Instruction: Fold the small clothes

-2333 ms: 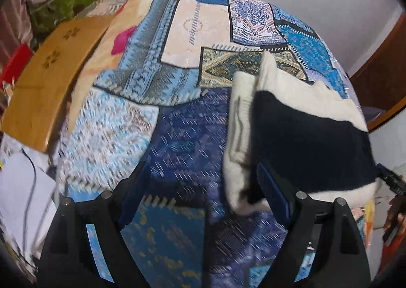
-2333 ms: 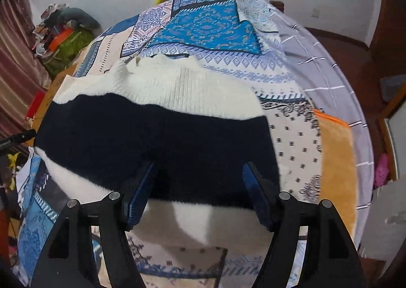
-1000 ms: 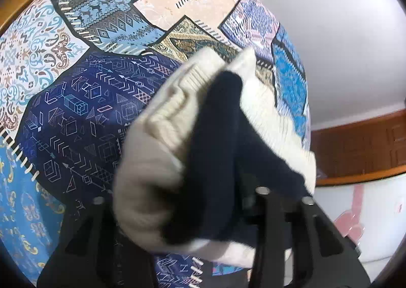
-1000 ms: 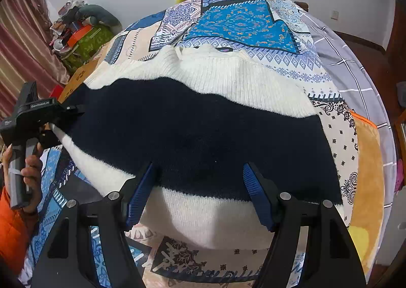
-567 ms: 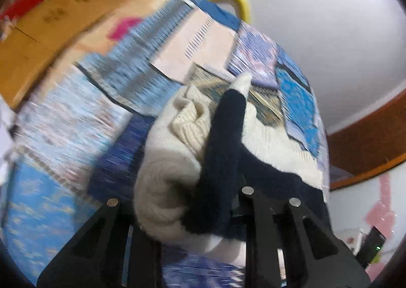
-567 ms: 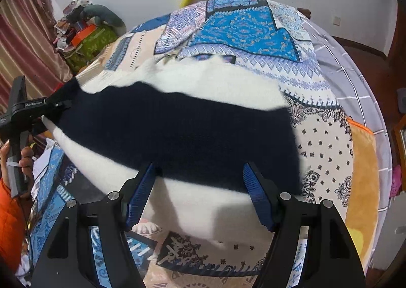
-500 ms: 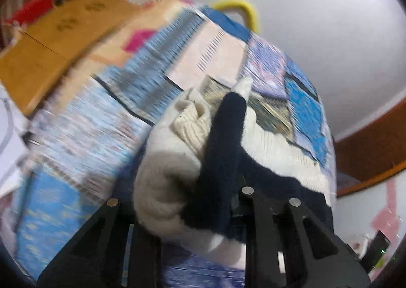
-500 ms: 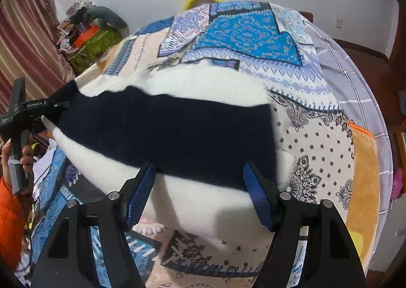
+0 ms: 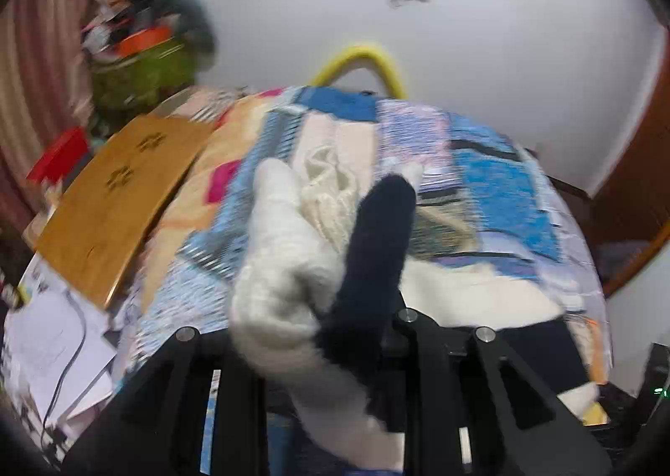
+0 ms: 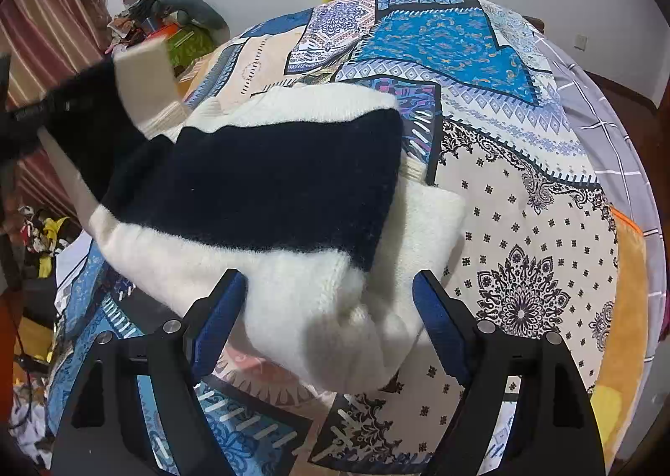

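Left wrist view, blurred: left gripper (image 9: 318,325) clenched on a bunched end of the sweater (image 9: 289,266), white and navy knit standing up between the jaws, held above the quilt (image 9: 494,199). A wooden board (image 9: 113,199) and papers (image 9: 46,346) lie off the bed's left side. Right wrist view: right gripper (image 10: 326,312) has its blue pads (image 10: 217,312) astride the sweater's (image 10: 268,182) near white hem, jaws opening, pads not visibly pressing the knit, so it reads as released. The sweater lies partly doubled on the quilt (image 10: 523,224), its far left end raised off the bed toward the dark shape at frame left. Judged step: a fold in progress, one end raised to be carried over the body. Next move likely calls for laying that end flat across, edges aligned, the right gripper clear or steadying the hem so the lower layer doesn't drag.
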`<state>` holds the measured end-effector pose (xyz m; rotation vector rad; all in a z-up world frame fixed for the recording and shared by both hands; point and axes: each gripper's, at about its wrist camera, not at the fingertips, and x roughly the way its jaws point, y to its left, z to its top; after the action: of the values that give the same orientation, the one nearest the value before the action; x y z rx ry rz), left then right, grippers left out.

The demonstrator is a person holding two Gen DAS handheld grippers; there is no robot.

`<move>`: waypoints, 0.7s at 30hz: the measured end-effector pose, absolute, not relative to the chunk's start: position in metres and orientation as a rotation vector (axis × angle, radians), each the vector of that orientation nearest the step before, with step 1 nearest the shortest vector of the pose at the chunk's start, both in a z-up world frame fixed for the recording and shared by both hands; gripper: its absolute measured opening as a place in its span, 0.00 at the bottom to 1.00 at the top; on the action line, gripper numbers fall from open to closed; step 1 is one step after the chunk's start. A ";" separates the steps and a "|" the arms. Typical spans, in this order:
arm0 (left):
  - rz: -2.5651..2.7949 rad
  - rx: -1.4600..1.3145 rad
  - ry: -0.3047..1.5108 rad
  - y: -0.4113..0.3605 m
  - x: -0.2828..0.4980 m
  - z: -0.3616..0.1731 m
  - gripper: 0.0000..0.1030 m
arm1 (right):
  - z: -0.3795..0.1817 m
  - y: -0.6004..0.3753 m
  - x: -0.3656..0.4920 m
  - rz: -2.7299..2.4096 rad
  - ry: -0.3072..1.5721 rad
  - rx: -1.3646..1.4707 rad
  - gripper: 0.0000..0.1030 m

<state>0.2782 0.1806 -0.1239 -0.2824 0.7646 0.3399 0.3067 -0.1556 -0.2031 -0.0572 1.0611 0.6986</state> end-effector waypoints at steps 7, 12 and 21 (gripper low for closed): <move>0.126 -0.234 0.716 0.092 0.315 -0.078 0.22 | -0.203 -0.159 0.305 0.695 1.060 -0.044 0.77; 0.062 -0.205 0.718 0.034 0.344 -0.068 0.22 | -0.207 -0.162 0.306 0.691 1.071 -0.016 0.77; -0.085 -0.059 0.864 -0.037 0.347 -0.119 0.22 | -0.197 -0.180 0.308 0.679 1.061 0.033 0.77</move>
<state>0.3472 -0.0366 -0.1193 -0.0589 0.8639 -0.0849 0.3079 -0.1801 -0.1969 0.0326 1.0607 0.6787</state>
